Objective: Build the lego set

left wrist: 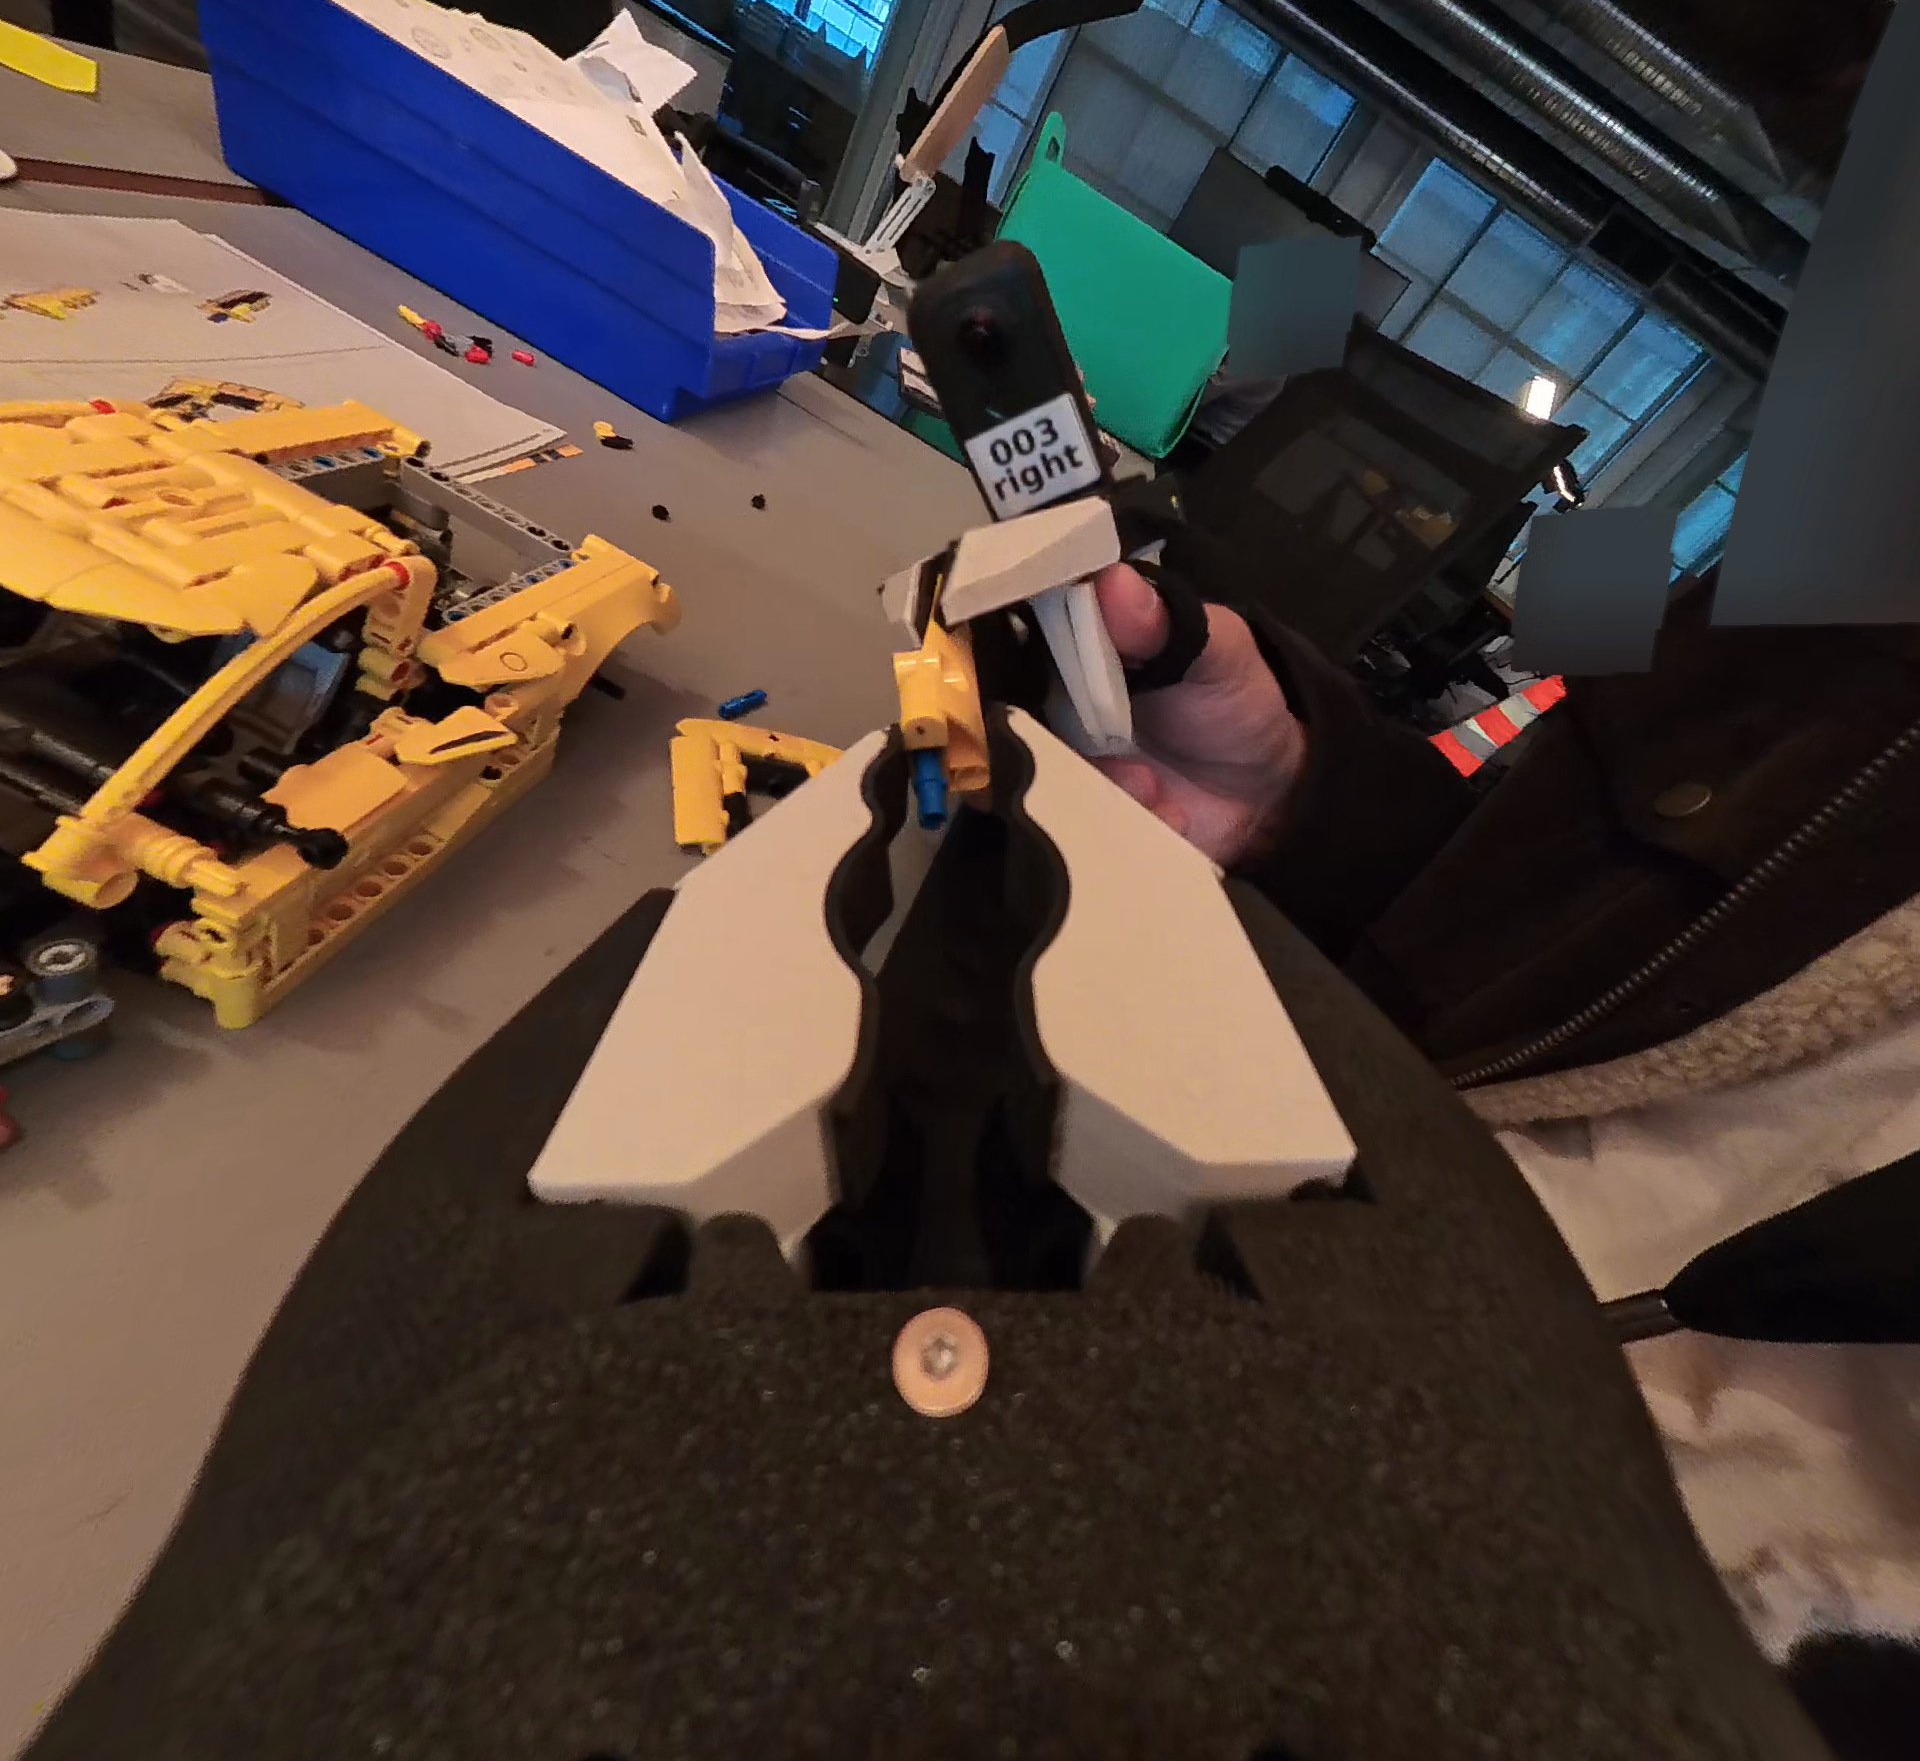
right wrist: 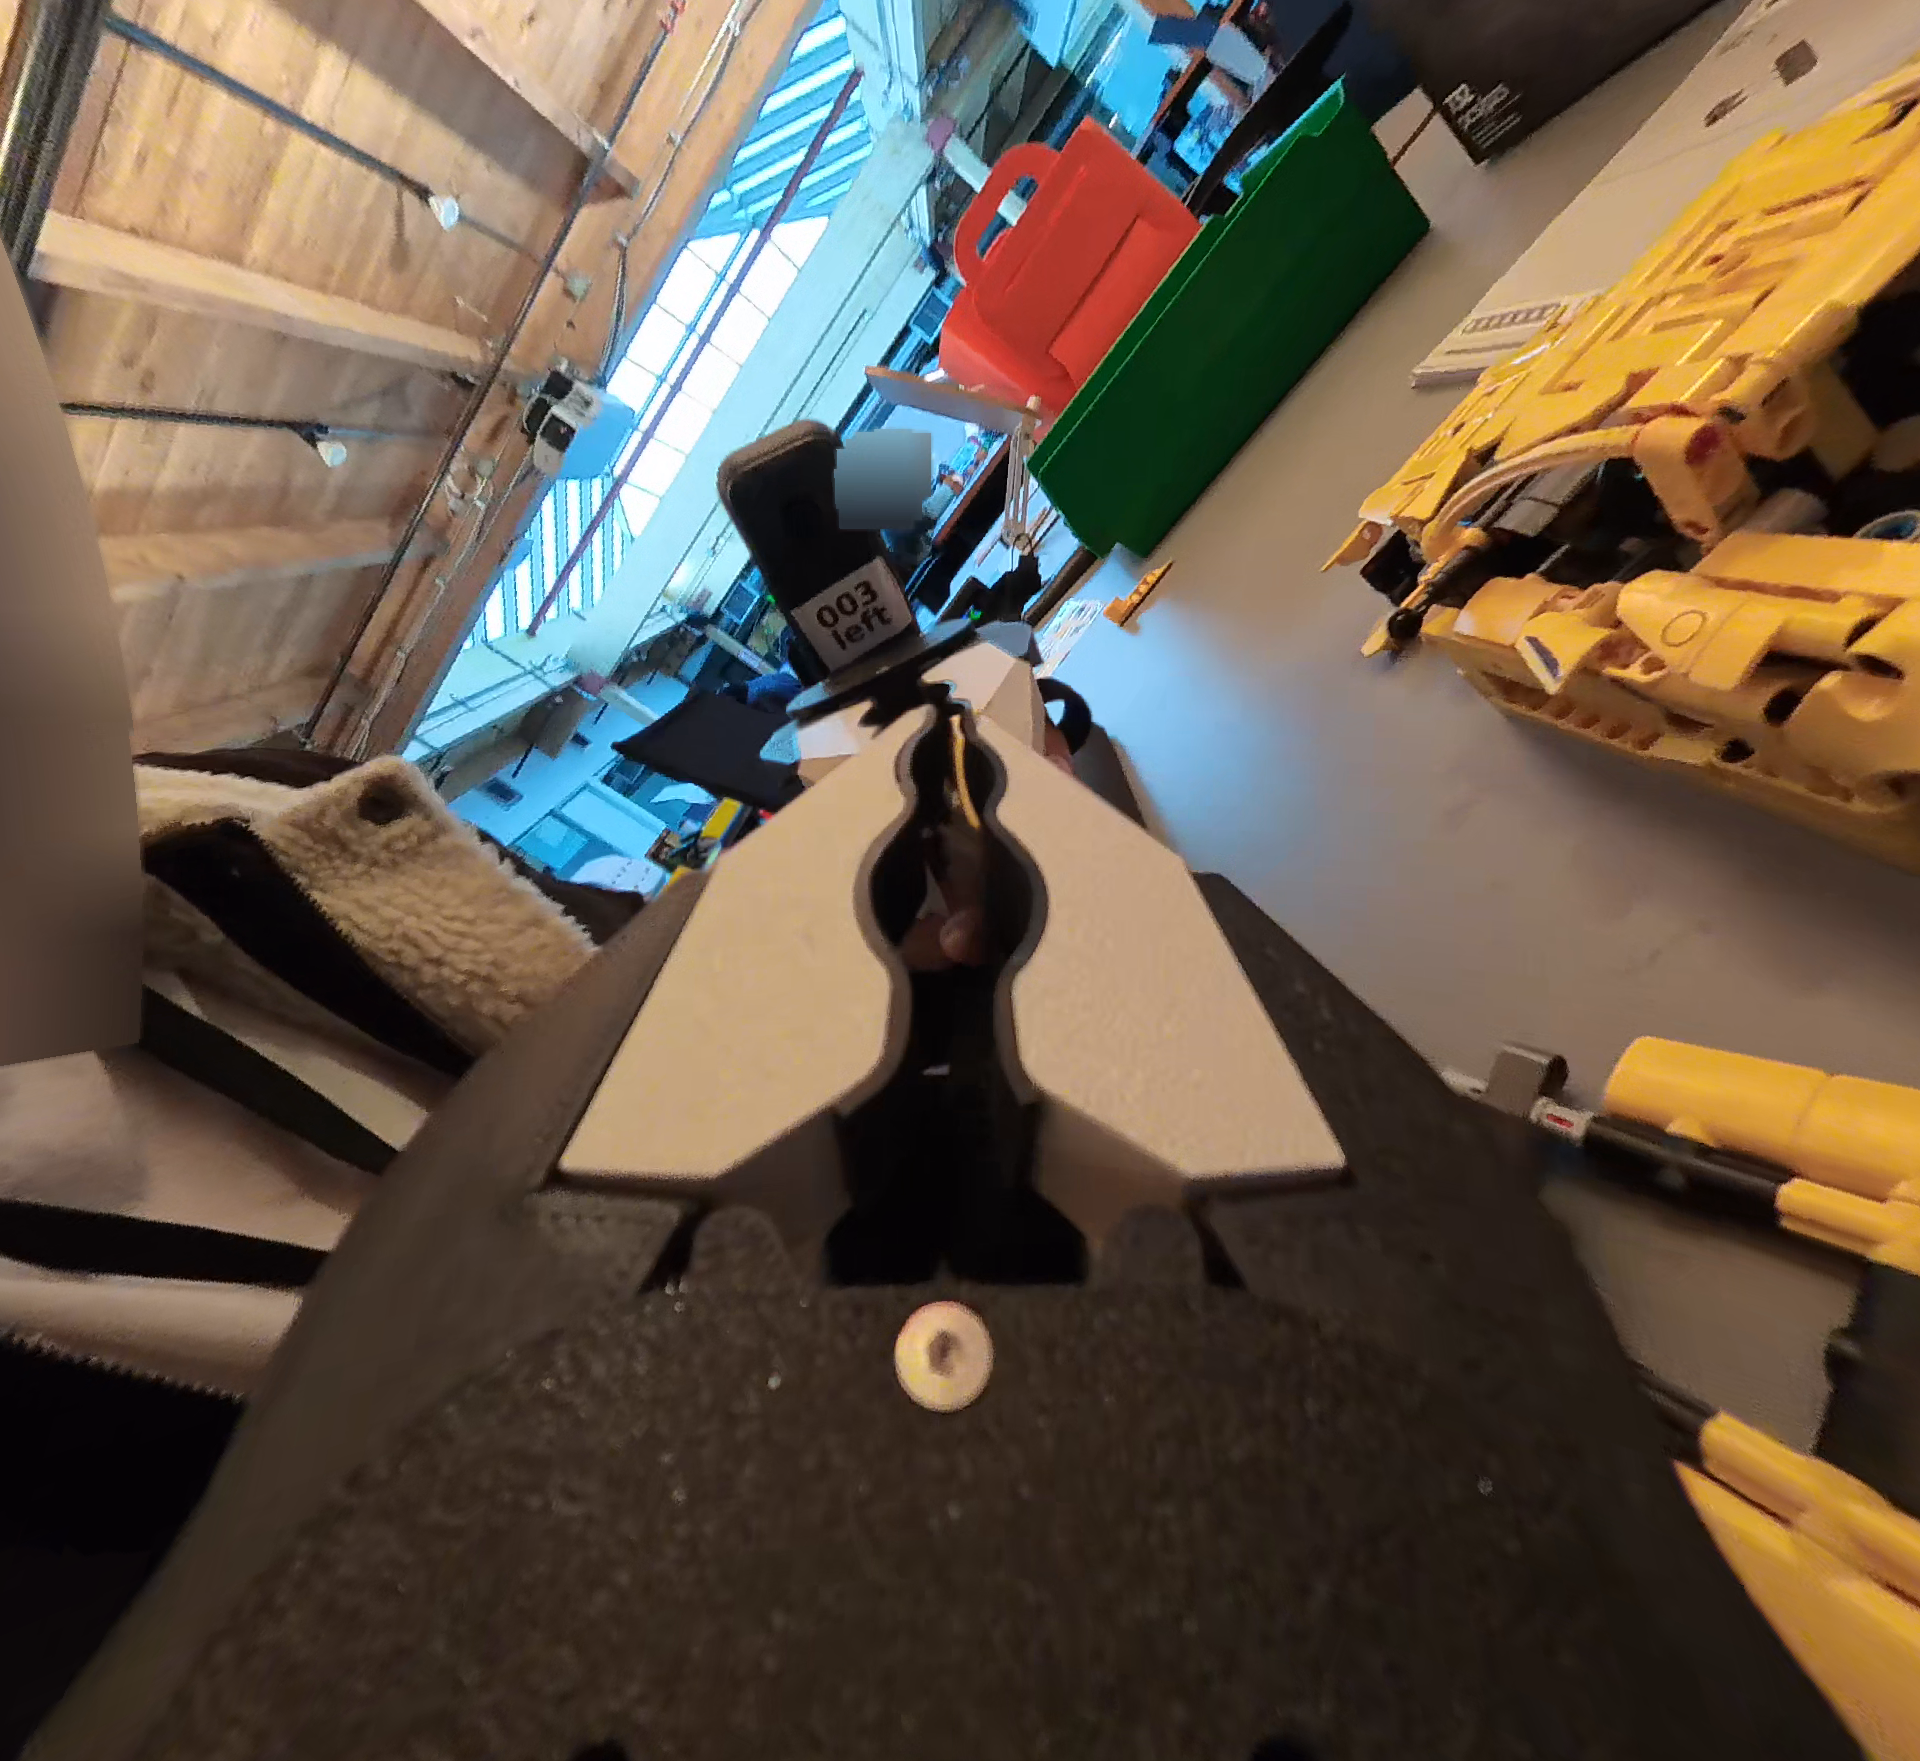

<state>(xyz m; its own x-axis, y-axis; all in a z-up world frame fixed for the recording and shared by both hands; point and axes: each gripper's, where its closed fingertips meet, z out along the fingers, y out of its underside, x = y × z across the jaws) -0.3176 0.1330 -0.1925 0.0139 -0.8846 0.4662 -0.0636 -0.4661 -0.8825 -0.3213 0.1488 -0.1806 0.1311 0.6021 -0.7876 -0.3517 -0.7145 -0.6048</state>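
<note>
The left gripper has its fingers drawn nearly together, and at their tips sits a small yellow piece with a blue pin poking down toward the gap. From the far side the right gripper meets the same piece, its fingers closed on the upper end, steered by a hand. Whether the left fingers actually pinch the piece or only touch it cannot be told. In the right wrist view the piece is almost hidden beyond the tips, showing only as a thin yellow sliver.

The piece looks light, rigid and smooth, so it would likely slip or twist if held by an edge; the flat yellow sides seem the safer hold, leaving the pin free.

Left of the left fingers and farther out on the bench lies a loose yellow subassembly, then the large yellow car model. Beyond those stands a blue bin.
</note>
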